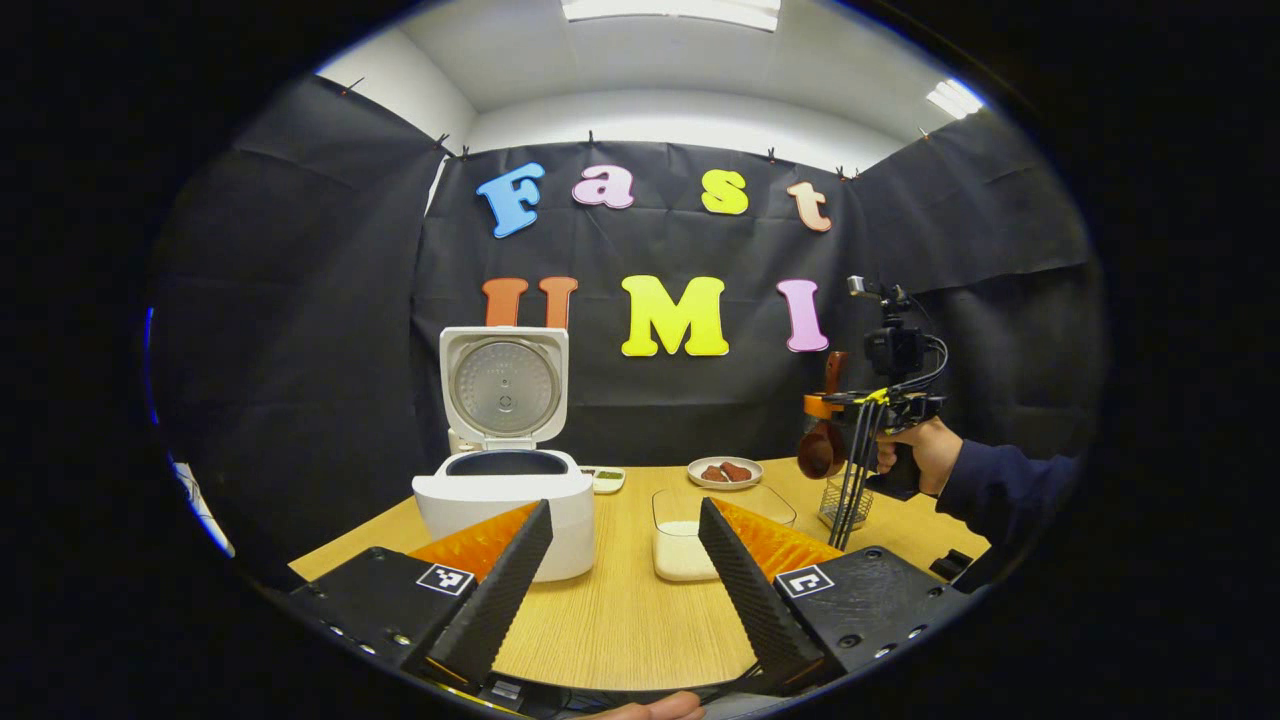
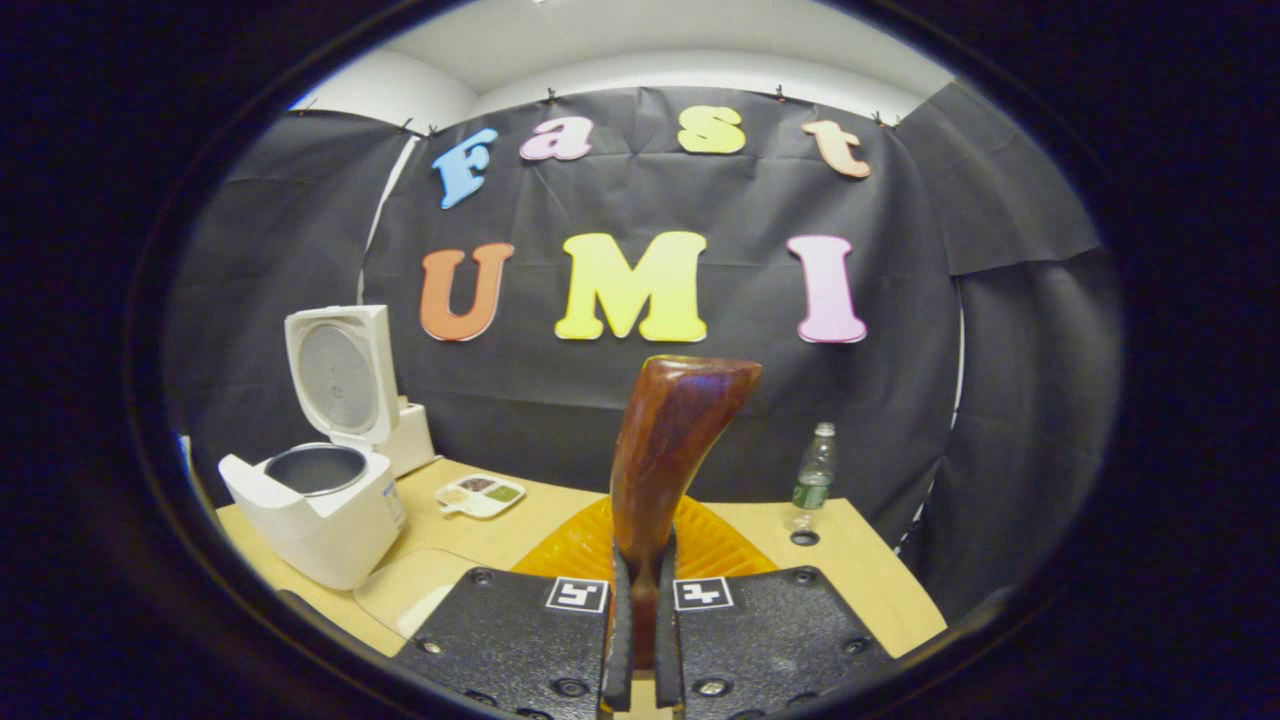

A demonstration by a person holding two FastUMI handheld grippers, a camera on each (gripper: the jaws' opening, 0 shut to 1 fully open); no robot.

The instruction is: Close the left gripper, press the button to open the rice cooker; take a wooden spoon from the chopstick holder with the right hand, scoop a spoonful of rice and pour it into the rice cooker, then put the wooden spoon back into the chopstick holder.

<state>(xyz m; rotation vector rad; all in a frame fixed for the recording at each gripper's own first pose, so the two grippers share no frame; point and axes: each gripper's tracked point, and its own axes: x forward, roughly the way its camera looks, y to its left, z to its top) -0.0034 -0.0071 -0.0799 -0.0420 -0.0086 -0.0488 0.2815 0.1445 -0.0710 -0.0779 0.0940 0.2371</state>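
At the bottom of the right gripper view, the right tool [image 2: 640, 610] pinches the wooden spoon [image 2: 665, 450] tight, handle pointing up. In the left gripper view a hand [image 1: 925, 450] holds that tool up at the right, above the chopstick holder [image 1: 845, 500]. The left tool [image 1: 625, 570] gapes wide, holding nothing. The rice cooker [image 1: 505, 490] sits open at left (lid up), rice box [image 1: 690, 530] beside it on the surface [image 1: 620, 610]. The right gripper view adds a bottle [image 2: 815, 470].

No legible text, brand or number on the rice cooker [image 1: 505, 500], water bottle [image 2: 814, 470] label too small to read, square coded markers on left gripper [image 1: 620, 585] and right gripper [image 2: 640, 640], not readable
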